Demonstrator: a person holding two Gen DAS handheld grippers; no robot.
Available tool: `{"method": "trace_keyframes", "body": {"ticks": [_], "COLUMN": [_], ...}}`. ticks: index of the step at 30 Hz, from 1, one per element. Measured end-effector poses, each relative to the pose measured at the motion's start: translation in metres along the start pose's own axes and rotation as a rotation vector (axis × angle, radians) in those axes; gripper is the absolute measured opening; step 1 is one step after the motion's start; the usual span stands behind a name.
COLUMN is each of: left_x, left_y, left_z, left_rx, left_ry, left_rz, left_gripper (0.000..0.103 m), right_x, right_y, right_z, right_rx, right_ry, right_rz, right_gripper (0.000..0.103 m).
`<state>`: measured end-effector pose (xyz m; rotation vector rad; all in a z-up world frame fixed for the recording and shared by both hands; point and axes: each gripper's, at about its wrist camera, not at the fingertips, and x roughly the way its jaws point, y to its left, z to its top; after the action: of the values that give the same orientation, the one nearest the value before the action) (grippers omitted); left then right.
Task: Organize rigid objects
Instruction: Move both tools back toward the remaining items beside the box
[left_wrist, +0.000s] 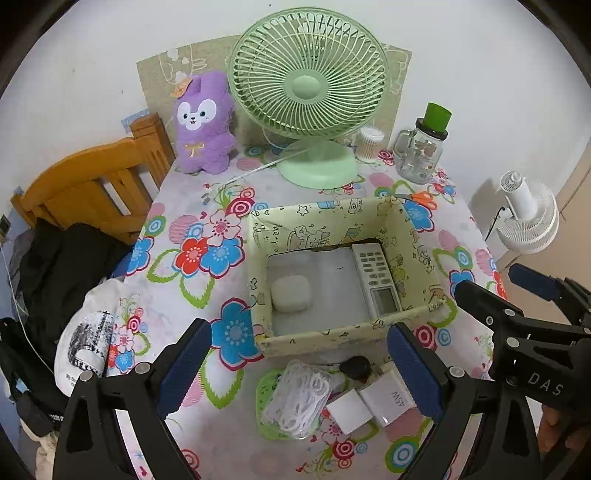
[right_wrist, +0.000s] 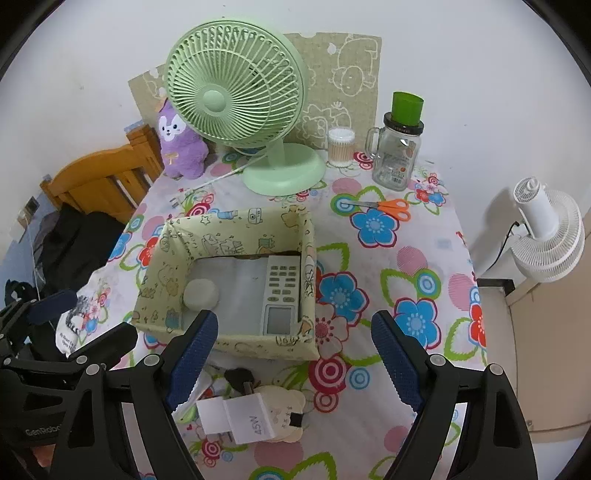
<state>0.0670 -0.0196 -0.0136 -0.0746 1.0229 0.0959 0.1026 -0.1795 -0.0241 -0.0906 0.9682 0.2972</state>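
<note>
Desk fan (left_wrist: 308, 92): mint green. Plush rabbit (left_wrist: 203, 125): purple. Scissors (right_wrist: 391, 208): orange handles. Storage box (left_wrist: 406, 236): pale yellow, cartoon print. Surface (left_wrist: 192, 254) cloth: white, multicoloured flowers.

So the counter (left_wrist: 173, 266) has a flowery cloth, and sitting on it: a cream cartoon-print storage box (left_wrist: 415, 236), mint-green desk fan (left_wrist: 316, 166), purple plush bunny (left_wrist: 203, 125), glass handled jar (left_wrist: 419, 157), orange-handled scissors (left_wrist: 421, 199), white chargers (left_wrist: 369, 402).
</note>
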Motion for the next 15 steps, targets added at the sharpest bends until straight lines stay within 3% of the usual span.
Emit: {"method": "trace_keyframes", "body": {"ticks": [15], "left_x": [-0.003], "left_y": [0.004], "left_z": [-0.019], "left_rx": [0.054], "left_ry": [0.032], "left_rz": [-0.069], "left_gripper": [0.097], "right_x": [-0.019], "right_y": [0.008], "right_z": [-0.027], "right_rx": [0.04], "right_ry": [-0.025], "right_rz": [-0.027], "right_gripper": [0.087]}}
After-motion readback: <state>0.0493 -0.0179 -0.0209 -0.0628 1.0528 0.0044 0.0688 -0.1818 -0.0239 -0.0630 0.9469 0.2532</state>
